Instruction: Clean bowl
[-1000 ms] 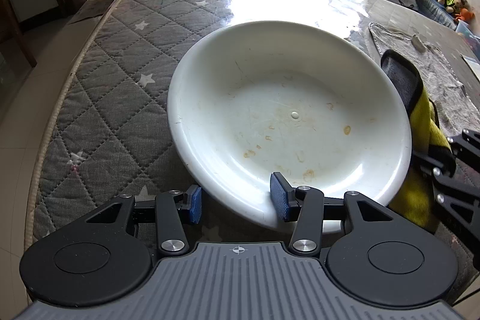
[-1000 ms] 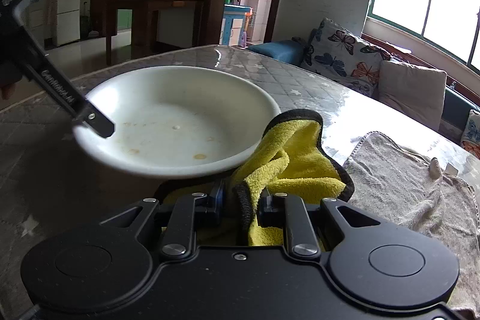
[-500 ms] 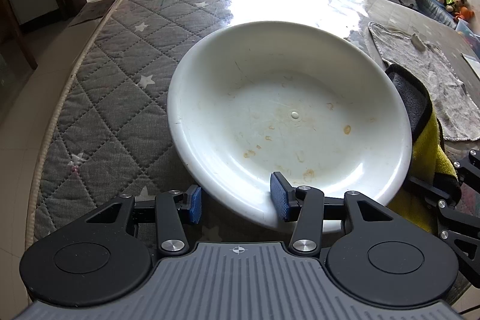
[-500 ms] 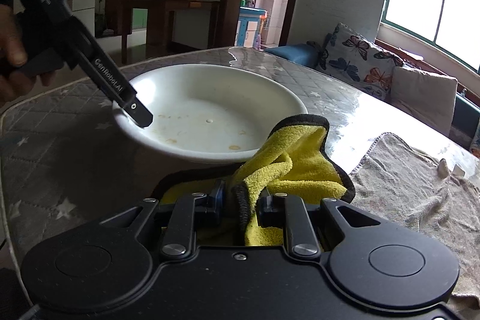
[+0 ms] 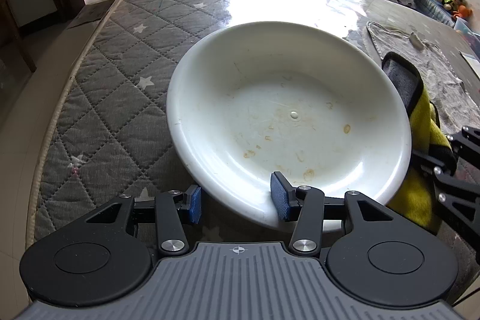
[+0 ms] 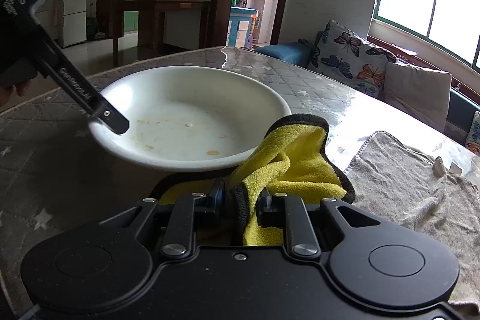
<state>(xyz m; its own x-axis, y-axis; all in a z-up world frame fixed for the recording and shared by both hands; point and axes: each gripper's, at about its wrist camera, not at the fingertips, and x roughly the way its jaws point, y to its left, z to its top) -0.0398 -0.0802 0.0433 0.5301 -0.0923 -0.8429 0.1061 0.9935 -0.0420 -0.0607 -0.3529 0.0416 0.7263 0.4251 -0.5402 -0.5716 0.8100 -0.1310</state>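
While our left gripper (image 5: 237,200) pinched the bowl (image 5: 288,122) rim | right fingers (image 6: 264,206), clamped on yellow cloth (image 6: 294,158), had edged nearer | stains unwiped.

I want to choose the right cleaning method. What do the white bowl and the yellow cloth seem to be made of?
The white bowl looks like glazed ceramic or glossy melamine: its smooth surface shows bright window glare, with dried orange-brown stains inside. Which of the two, the look leaves open. The yellow cloth looks like plush microfibre terry: fuzzy looped pile, a grey reverse and a dark stitched edge.
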